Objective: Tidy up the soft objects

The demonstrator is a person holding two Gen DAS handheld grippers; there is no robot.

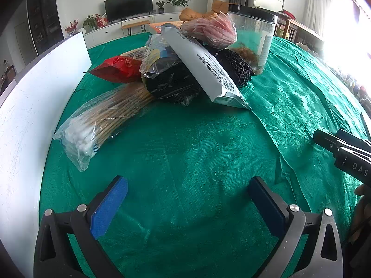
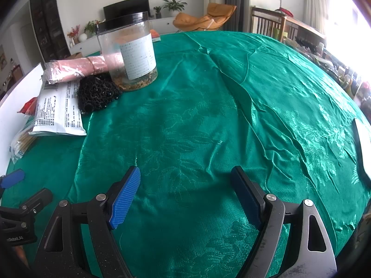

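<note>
Judging by how things lie, the sorting has not begun: the soft things sit in one untouched heap on the green-clothed surface (image 1: 185,153), ahead and to the left of both tools. The left hand-held gripper (image 1: 187,199) hangs with its jaws wide apart and nothing between them, over bare cloth; the right hand-held gripper (image 2: 185,190) is likewise spread wide and empty, with the heap well off to its left. Nearest the left one, ahead and left, lies the bag of cotton swabs (image 1: 97,125), its end free of the pile. Behind it a grey-white printed pouch (image 1: 204,67) leans across a clear bag of dark stuff (image 1: 169,78), with a red packet (image 1: 118,69) to the left, a pink bundle (image 1: 213,32) on top and a black mesh scrubber (image 1: 236,67) to the right. The next move likely calls for reaching forward and closing on the swab bag or the top pouch without toppling the rest. The clear jar (image 2: 129,51), touching the scrubber, and the white board (image 1: 27,106) along the left edge crowd the approach.
</note>
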